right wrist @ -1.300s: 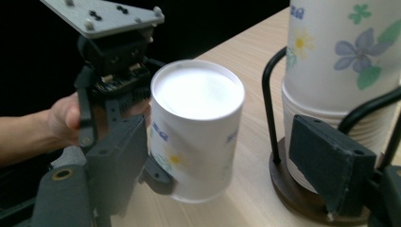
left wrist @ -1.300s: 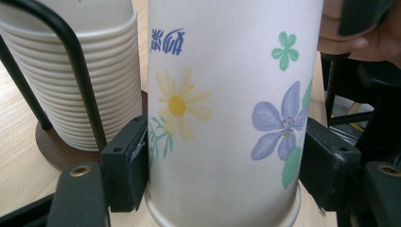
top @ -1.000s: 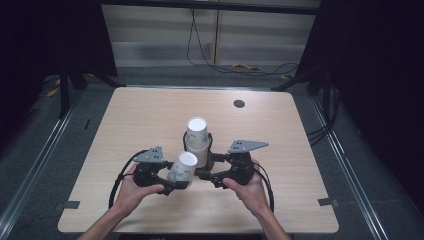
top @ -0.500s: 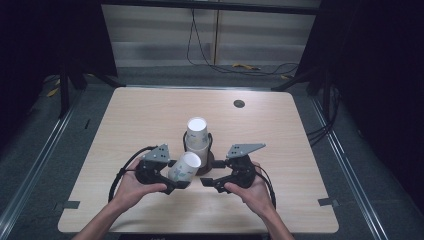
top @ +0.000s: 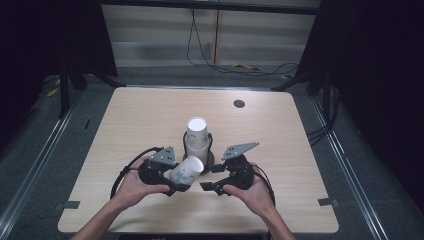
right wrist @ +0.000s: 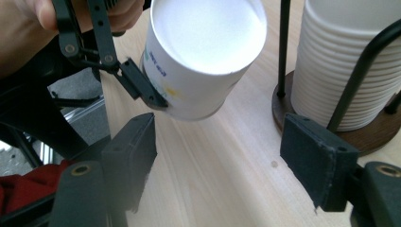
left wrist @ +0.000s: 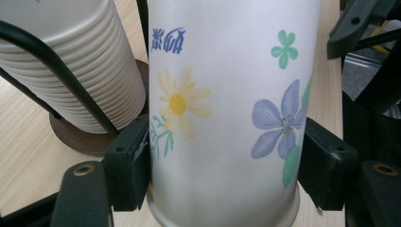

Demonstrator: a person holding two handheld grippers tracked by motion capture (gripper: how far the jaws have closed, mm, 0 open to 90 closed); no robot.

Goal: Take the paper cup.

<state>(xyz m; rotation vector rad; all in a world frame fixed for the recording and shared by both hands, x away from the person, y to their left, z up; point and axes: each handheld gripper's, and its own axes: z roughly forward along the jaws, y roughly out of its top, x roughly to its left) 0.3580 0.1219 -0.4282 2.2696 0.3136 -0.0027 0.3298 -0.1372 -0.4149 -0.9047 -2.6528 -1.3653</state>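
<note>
A white paper cup with printed flowers is clamped between the pads of my left gripper, which is shut on it. In the high view this cup lies tilted, its white bottom toward the right gripper, just in front of the cup stack. The stack stands upside down in a black wire holder on a round wooden base. My right gripper is open with bare table between its jaws. It points at the held cup, which hangs a little beyond it. In the high view the right gripper sits right of the cup.
The wooden table has a small dark round disc near its far right. The cup stack's wire holder is close on the left of the held cup. Dark floor and cables lie beyond the table's edges.
The cup in my left gripper has tipped from upright to leaning toward the right gripper. Both hands have drawn slightly nearer the table's front edge.
</note>
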